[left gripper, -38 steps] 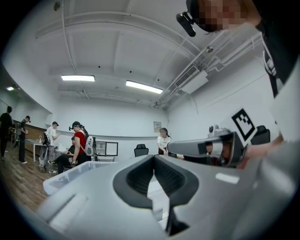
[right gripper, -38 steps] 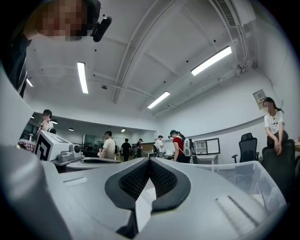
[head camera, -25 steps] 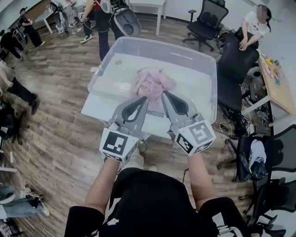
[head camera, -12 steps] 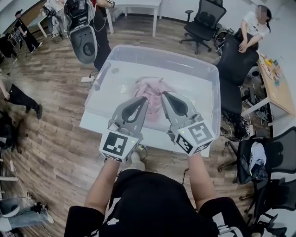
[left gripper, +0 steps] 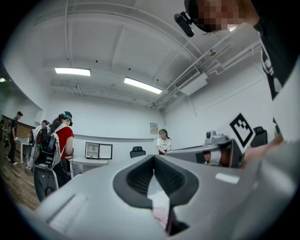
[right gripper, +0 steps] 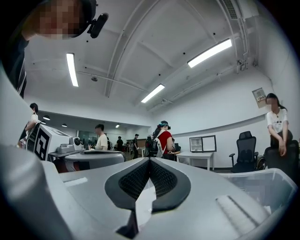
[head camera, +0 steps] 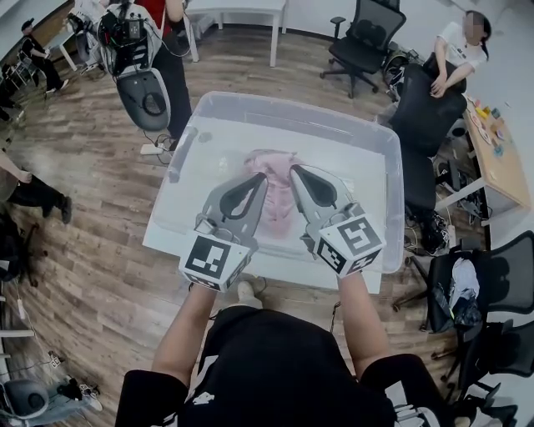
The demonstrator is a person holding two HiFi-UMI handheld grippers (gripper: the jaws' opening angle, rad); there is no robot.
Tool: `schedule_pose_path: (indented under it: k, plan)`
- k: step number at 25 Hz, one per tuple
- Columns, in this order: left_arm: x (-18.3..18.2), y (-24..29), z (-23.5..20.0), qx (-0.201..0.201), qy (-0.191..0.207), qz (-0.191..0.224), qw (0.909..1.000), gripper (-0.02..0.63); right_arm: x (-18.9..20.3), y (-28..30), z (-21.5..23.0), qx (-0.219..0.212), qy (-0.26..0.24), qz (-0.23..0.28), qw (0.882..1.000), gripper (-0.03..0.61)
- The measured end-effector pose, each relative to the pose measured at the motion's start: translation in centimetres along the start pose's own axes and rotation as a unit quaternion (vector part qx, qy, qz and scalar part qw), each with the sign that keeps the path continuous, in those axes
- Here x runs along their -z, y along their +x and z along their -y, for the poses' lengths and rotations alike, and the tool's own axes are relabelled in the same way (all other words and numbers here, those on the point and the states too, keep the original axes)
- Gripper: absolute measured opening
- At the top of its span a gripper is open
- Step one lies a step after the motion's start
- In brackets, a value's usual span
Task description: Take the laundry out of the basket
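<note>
The basket is a clear plastic bin (head camera: pixel 284 105) on a white table (head camera: pixel 167 242). Pink laundry (head camera: pixel 275 160) lies crumpled in its middle. My left gripper (head camera: pixel 261 178) and right gripper (head camera: pixel 294 170) hover side by side over the bin's near half, tips just above the laundry. Both are shut with nothing between the jaws. In the left gripper view the shut left gripper (left gripper: pixel 153 157) points level across the room; a bit of pink laundry (left gripper: pixel 161 212) shows below it and the right gripper (left gripper: pixel 220 150) beside it. The right gripper view shows the shut right gripper (right gripper: pixel 150 160) and the bin's rim (right gripper: pixel 269 185).
Black office chairs (head camera: pixel 425 117) stand right of the bin, with a seated person (head camera: pixel 455 50) behind. A wooden desk (head camera: pixel 501 150) is at the far right. A standing person with a backpack rig (head camera: pixel 142 50) is at the bin's far left corner. A white table (head camera: pixel 238 8) is behind.
The bin and table have drawn nearer and lower in the head view, so both grippers now sit further over the bin. The person with the rig moved left to right behind it. Jaws stayed shut.
</note>
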State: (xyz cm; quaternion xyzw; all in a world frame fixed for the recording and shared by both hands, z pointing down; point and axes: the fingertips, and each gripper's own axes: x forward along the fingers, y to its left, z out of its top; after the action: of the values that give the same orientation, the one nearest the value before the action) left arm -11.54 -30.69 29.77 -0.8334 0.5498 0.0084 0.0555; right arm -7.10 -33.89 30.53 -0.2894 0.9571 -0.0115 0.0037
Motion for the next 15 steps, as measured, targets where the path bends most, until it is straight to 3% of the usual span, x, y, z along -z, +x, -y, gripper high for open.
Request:
schedule_pose_path:
  k: [9,15]
  plan:
    - [1.6,2.4,-3.7,0.021,-0.005,-0.016,0.9996,0.009,1.3,3.7,1.8,0.016,-0.005,-0.026,1.0,0.0]
    - [3.7,4.9,-4.8,0.123,0.002,-0.07,0.9899,0.009,4.6,5.6,4.3,0.037,-0.001,-0.079,0.996,0.0]
